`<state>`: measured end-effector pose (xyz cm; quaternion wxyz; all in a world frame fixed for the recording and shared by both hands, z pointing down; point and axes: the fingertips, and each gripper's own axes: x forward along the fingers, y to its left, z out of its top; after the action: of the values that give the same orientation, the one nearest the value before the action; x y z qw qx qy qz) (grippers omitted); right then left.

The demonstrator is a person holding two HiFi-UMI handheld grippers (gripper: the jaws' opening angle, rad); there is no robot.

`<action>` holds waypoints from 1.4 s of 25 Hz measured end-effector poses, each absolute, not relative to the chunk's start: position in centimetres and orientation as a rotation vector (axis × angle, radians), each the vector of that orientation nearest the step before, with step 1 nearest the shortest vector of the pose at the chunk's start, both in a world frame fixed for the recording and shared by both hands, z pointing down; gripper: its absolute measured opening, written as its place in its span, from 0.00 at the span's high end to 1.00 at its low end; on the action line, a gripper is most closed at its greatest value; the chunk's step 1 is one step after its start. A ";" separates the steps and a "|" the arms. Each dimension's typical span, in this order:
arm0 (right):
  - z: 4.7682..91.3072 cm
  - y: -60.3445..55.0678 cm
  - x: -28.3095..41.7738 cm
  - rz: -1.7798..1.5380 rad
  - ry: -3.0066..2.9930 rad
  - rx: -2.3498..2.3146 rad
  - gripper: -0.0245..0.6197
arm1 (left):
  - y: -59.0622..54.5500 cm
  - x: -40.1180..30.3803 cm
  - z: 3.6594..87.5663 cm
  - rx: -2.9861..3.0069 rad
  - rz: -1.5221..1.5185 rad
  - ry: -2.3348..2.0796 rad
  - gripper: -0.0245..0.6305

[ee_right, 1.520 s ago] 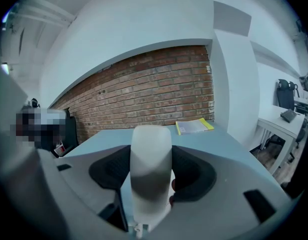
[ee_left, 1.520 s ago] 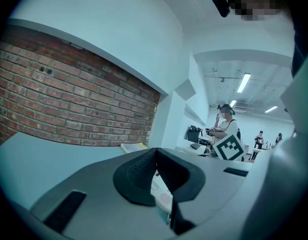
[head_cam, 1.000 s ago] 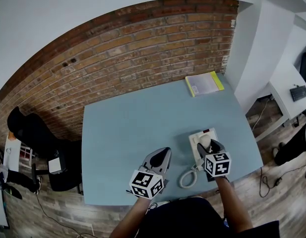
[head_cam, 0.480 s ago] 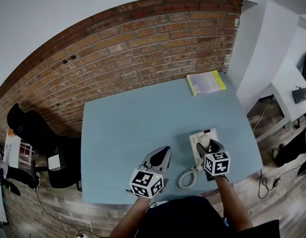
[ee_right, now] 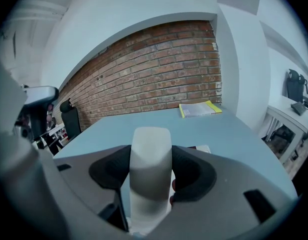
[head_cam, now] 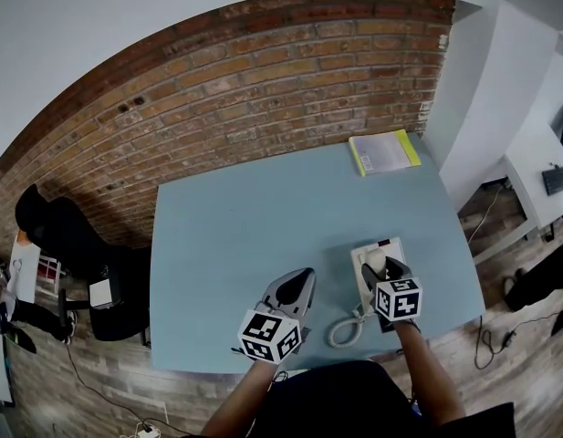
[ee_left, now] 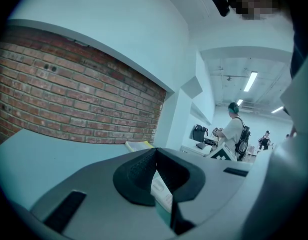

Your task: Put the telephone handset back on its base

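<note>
The right gripper was clamped on the off-white plastic telephone handset, held directly over the white rectangular telephone base. Whether the two already touched could not be told. To seat it well, the handset should go down parallel to the base's long side, with both ends over the cradle hollows, before the grip eased. The left gripper, jaws together and empty, waited left of the base.

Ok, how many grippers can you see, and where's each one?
2. The left gripper is over the table's near edge, jaws shut on nothing. The right gripper is at the telephone base, jaws shut on the handset.
</note>
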<state>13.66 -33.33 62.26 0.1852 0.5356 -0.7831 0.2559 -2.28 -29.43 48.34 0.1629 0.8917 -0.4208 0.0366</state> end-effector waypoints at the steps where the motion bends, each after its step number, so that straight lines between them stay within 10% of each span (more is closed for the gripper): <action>1: 62.4 -33.4 13.7 0.723 -2.203 1.505 0.57 | -29.5 -2.3 48.4 2.542 0.105 -1.202 0.95; 35: 68.3 -35.9 12.3 0.795 -2.137 1.416 0.57 | -30.8 -4.4 50.8 2.431 0.142 -1.299 0.95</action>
<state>12.33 -35.91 68.30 0.2268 0.5136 -0.7755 0.2886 -4.38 -30.78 50.75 0.1898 0.8649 -0.4620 0.0505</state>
